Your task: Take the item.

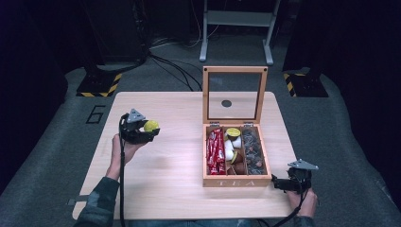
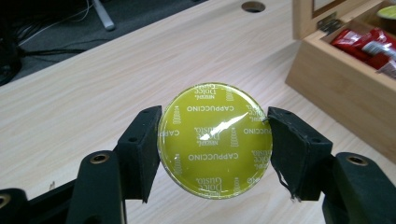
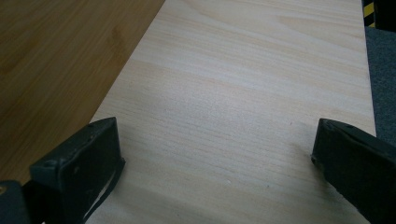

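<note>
My left gripper (image 1: 147, 128) is shut on a yellow-green coffee capsule (image 1: 151, 126) over the left part of the wooden table (image 1: 165, 165). In the left gripper view the capsule (image 2: 215, 140) shows its foil lid printed "Cappuccino", pinched at both sides by the black pads (image 2: 140, 149). The wooden tea box (image 1: 236, 179) stands open at the table's right, lid up, with red sachets (image 1: 215, 151), pale and brown capsules and another yellow-green capsule (image 1: 232, 132) in its compartments. My right gripper (image 1: 279, 183) rests open near the box's front right corner, and nothing lies between its jaws (image 3: 212, 158).
The box's glass lid (image 1: 234, 94) stands upright behind the compartments. A small round hole (image 2: 253, 6) sits in the table top far from me. Metal stand legs (image 1: 204, 47) and cables lie on the floor beyond the table. The box's wooden side (image 3: 60, 60) is just left of my right gripper.
</note>
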The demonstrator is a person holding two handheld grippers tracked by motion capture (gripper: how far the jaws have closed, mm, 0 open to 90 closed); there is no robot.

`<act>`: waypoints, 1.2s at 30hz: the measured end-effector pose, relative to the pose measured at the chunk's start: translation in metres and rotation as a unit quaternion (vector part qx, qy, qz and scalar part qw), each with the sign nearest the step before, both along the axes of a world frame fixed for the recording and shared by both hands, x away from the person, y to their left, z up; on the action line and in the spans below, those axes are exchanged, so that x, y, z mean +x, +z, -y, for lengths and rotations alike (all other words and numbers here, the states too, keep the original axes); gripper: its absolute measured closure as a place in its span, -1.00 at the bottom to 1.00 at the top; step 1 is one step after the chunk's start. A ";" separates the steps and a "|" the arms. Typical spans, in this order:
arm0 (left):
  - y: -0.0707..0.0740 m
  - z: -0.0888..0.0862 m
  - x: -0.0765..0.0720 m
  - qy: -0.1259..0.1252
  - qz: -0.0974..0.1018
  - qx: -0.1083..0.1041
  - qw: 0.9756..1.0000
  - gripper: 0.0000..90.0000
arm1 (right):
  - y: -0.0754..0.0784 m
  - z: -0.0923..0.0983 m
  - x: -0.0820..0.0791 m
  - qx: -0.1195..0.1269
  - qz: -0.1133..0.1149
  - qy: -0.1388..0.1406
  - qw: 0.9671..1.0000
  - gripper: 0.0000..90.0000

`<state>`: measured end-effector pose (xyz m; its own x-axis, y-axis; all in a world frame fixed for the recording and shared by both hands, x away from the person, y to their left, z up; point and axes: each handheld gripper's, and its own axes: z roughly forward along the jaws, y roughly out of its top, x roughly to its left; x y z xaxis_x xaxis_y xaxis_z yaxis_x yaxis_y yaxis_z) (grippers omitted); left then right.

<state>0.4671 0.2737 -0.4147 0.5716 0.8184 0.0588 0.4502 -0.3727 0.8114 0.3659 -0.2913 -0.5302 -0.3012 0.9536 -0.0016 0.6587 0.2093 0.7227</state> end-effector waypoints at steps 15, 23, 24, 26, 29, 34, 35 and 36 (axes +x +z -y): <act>-0.029 -0.004 0.019 0.016 -0.041 -0.008 0.999 -0.16 | 0.000 0.000 0.000 -0.001 0.000 0.000 1.000 -0.98; -0.042 -0.006 0.029 0.019 -0.062 -0.001 0.998 -0.16 | 0.000 0.000 0.000 0.000 0.000 0.000 1.000 -0.98; -0.046 -0.006 0.032 0.022 -0.065 -0.006 0.998 -0.16 | 0.000 0.000 0.000 0.000 0.001 0.001 1.000 -0.98; -0.050 -0.007 0.034 0.026 -0.069 -0.009 0.997 -0.16 | 0.000 0.000 0.000 0.000 0.001 0.001 1.000 -0.98; -0.056 -0.006 0.037 0.030 -0.078 -0.009 0.997 -0.16 | 0.000 0.000 0.000 0.000 0.001 0.002 1.000 -0.98; -0.063 -0.005 0.038 0.029 -0.081 -0.006 0.996 -0.16 | 0.000 0.000 0.000 0.000 0.001 0.001 1.000 -0.98; -0.067 -0.005 0.039 0.029 -0.087 -0.002 0.996 -0.16 | 0.000 0.000 0.000 0.000 0.001 0.001 1.000 -0.98; -0.067 -0.005 0.039 0.029 -0.087 -0.002 0.996 -0.16 | 0.000 0.000 0.000 0.000 0.001 0.001 1.000 -0.98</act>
<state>0.5061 0.2790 -0.4820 0.5239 0.8508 -0.0404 0.6056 -0.3387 0.7201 0.3657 -0.2914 -0.5301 -0.3036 0.9528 -0.0023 0.6567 0.2110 0.7240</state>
